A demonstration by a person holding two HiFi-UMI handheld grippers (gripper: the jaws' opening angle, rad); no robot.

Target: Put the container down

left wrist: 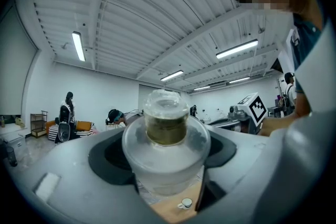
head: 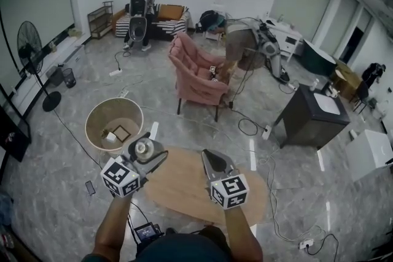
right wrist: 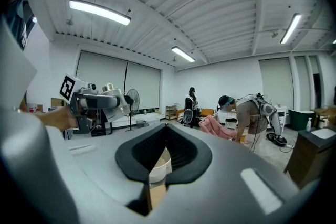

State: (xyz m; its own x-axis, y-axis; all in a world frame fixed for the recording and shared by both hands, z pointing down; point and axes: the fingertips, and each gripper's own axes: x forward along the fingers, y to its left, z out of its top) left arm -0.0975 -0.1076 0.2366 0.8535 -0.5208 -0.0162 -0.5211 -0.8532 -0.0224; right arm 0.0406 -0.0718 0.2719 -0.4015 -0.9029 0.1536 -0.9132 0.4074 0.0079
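A clear plastic container with a domed lid and a yellowish-brown inside sits clamped between the jaws of my left gripper. In the head view the container and the left gripper hang above the left edge of a round wooden table. My right gripper hovers over the table's middle, jaws together with nothing held. The right gripper view shows the right gripper pinched to a thin slit, and the left gripper with the container at left.
A round tan bin with small items stands on the floor left of the table. Beyond are a pink armchair, a dark cabinet, a standing fan, floor cables and two people. A small white cup rests on the table.
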